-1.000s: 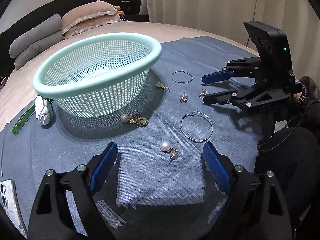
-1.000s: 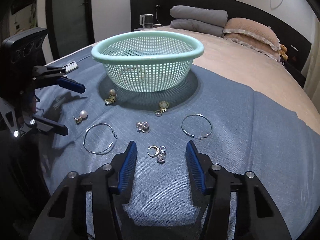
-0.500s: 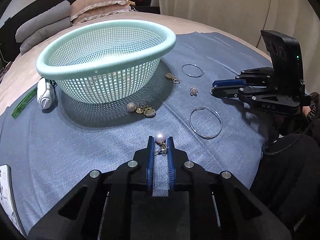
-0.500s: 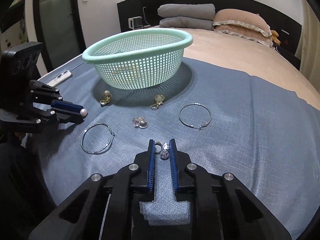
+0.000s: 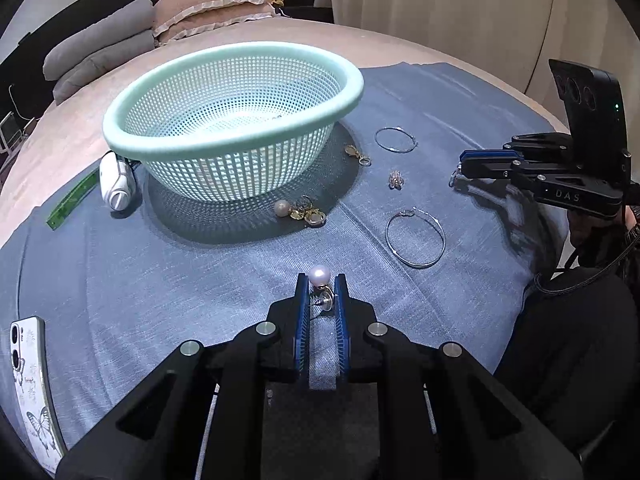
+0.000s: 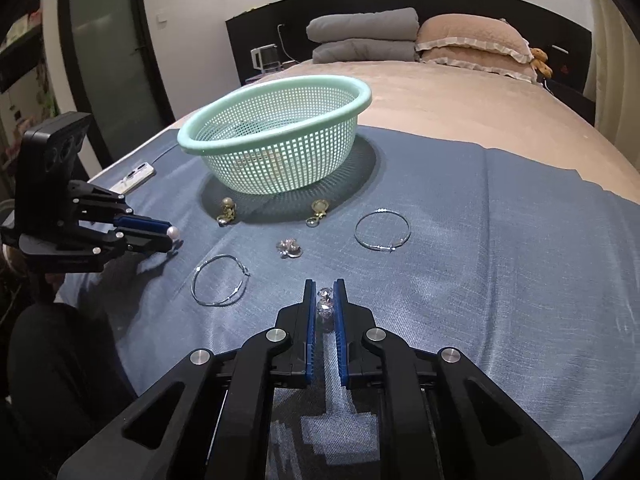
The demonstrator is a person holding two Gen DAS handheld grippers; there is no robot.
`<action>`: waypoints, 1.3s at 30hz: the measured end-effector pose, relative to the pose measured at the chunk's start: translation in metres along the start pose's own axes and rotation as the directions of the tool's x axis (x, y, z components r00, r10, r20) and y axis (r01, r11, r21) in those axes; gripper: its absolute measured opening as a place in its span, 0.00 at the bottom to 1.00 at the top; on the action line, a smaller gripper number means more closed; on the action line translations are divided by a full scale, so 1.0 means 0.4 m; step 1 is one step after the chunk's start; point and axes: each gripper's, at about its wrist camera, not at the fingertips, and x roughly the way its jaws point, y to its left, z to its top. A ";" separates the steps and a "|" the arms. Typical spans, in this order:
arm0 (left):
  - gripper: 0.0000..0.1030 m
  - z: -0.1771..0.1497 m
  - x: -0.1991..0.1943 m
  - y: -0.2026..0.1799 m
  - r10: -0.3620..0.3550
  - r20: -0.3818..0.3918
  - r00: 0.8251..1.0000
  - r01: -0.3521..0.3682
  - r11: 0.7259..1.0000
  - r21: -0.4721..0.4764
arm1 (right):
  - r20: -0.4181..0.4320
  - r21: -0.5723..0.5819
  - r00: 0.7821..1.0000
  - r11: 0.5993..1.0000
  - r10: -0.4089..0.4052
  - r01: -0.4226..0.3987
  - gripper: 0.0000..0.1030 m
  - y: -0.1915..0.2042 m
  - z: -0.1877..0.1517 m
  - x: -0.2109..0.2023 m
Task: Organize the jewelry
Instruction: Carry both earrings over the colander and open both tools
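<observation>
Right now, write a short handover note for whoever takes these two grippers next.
Left gripper: shut on the pearl earring.
Right gripper: shut on the crystal earring.
On the blue cloth: two silver hoops, a crystal piece, a gold charm and a pearl-and-gold earring, the last two beside the green basket.
Done: both pieces gripped.
Left: drop them in the basket, then collect the remaining five.

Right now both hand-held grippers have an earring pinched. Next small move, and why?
Probably carry both over the mint basket and release. The left hand-held gripper is shut on the pearl earring, the right hand-held gripper on the crystal earring. Two hoops and other pieces are on the blue cloth, so the basket looks like the collection point.
</observation>
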 end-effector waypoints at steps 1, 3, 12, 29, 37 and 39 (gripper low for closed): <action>0.13 0.004 -0.012 0.003 0.009 0.010 1.000 -0.009 1.000 -0.001 | 0.009 -0.005 1.000 1.000 -0.005 0.005 0.08 0.002 0.006 -0.010; 0.13 0.015 -0.035 0.013 0.022 0.025 0.999 -0.021 1.000 -0.014 | 0.026 -0.015 1.000 1.000 -0.010 0.011 0.08 0.007 0.022 -0.027; 0.13 0.125 -0.118 0.068 0.076 0.112 0.991 -0.075 0.997 -0.012 | 0.150 -0.084 0.987 0.996 0.050 -0.037 0.08 0.037 0.179 -0.100; 0.13 0.250 -0.078 0.115 0.045 0.114 0.992 -0.048 0.999 0.023 | 0.141 -0.207 0.979 0.971 0.147 -0.116 0.08 0.098 0.373 -0.005; 0.13 0.240 0.027 0.132 0.008 0.038 0.999 -0.009 1.000 0.025 | 0.015 -0.172 0.987 0.973 0.160 -0.155 0.08 0.084 0.323 0.145; 0.13 0.237 0.036 0.132 0.005 0.034 0.999 -0.006 1.000 0.026 | -0.002 -0.160 0.987 0.974 0.162 -0.161 0.08 0.079 0.306 0.166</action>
